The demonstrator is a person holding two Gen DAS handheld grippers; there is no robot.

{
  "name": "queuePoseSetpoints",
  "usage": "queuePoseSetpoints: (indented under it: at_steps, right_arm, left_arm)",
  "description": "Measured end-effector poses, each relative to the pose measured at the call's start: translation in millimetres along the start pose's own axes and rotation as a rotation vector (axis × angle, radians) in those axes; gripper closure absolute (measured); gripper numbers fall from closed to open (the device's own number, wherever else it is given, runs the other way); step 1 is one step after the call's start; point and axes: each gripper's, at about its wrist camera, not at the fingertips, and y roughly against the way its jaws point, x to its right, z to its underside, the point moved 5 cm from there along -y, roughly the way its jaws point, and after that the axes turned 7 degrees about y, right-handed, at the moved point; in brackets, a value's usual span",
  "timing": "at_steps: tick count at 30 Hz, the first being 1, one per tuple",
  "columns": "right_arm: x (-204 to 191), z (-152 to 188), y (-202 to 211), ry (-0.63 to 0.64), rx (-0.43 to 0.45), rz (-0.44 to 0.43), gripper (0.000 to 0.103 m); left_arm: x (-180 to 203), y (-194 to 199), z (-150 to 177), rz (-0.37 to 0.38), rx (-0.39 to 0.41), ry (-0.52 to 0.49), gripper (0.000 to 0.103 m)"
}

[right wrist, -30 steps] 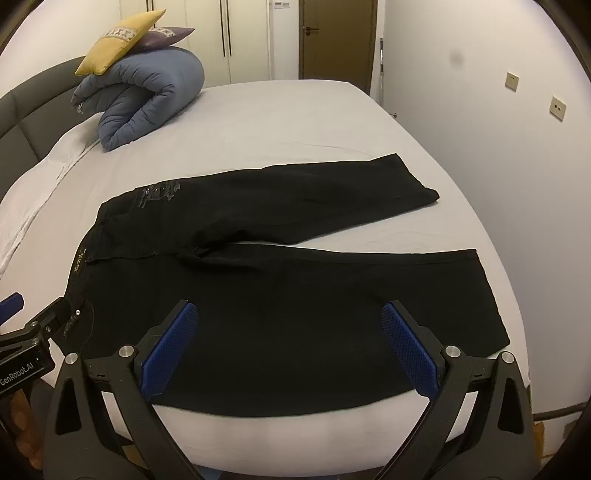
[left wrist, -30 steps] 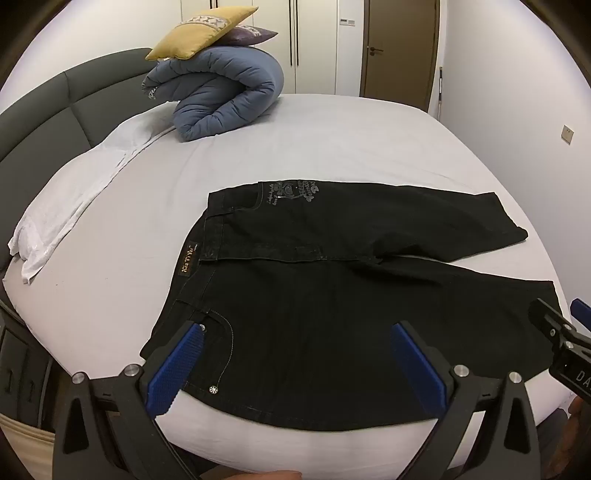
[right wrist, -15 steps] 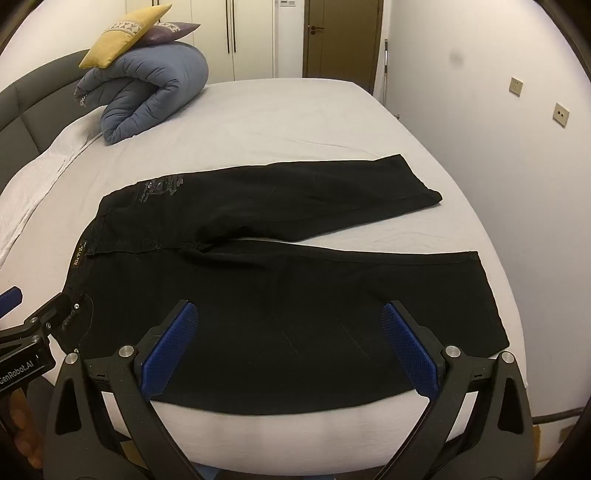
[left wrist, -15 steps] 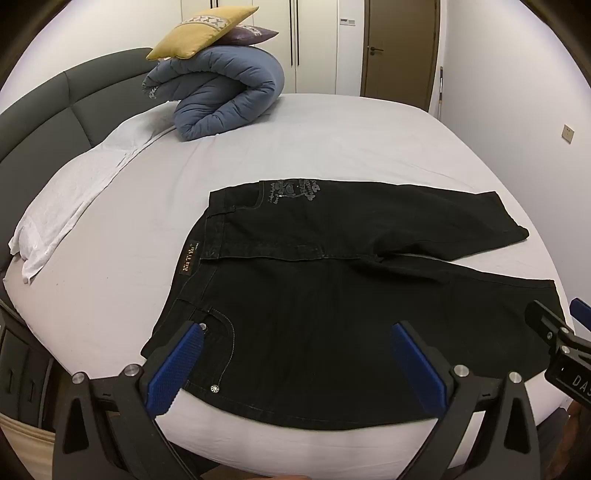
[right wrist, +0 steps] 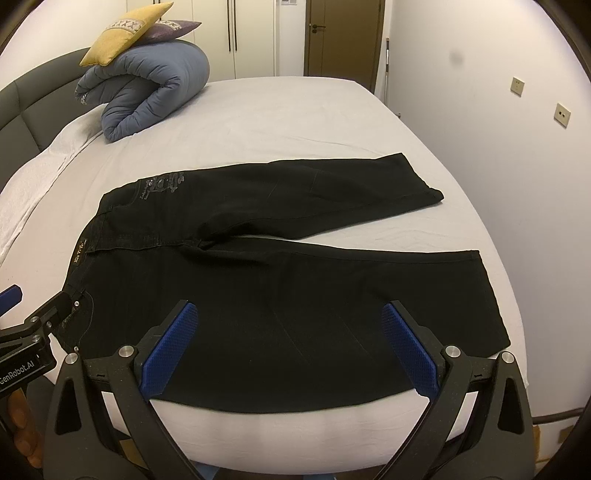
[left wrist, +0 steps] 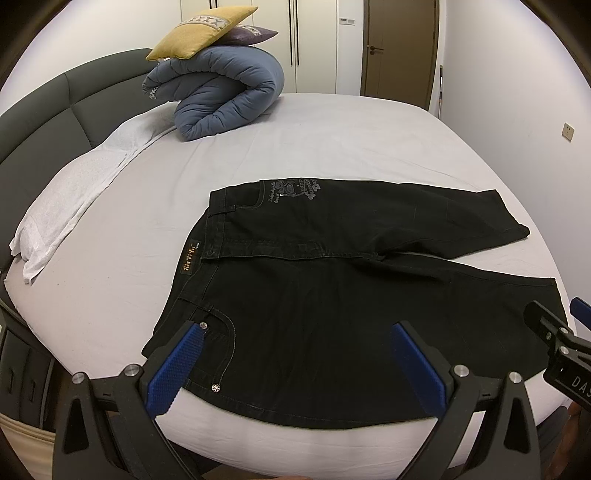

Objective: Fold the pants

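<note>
Black pants lie flat on the white bed, waistband to the left, both legs spread to the right in a V; they also show in the right wrist view. My left gripper is open and empty, hovering over the near edge by the waist pocket. My right gripper is open and empty, hovering over the near leg. Each gripper shows at the edge of the other's view: the right one, the left one.
The round bed has a dark padded headboard at the left. A rolled blue duvet with two cushions sits at the back left. A white pillow lies along the left edge. A wall is on the right.
Both grippers have drawn slightly back and up from the bed edge, so the pants sit a little higher in both views. The pants have not moved.
</note>
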Motion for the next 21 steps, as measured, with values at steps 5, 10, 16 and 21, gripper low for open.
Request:
queuePoseSetpoints:
  at_steps: [5,10,16,21]
  right_arm:
    - [-0.2,0.9,0.5,0.002,0.0,0.0,0.001]
    - [-0.6,1.4,0.6,0.003,0.0,-0.001,0.001]
    - [-2.0,2.2,1.7,0.008,0.0,-0.002,0.001]
    - [-3.0,1.5,0.8,0.012,0.0,-0.002,0.001]
  left_arm:
    - [0.5,0.1,0.0,-0.001,0.0,-0.001,0.0]
    - [-2.0,-1.2,1.6,-0.002,0.002,0.0,0.0]
    - [-4.5,0.0,2.5,-0.002,0.003,0.001,0.0]
    - [-3.6,-0.3,1.9,-0.003,0.002,0.002,0.0]
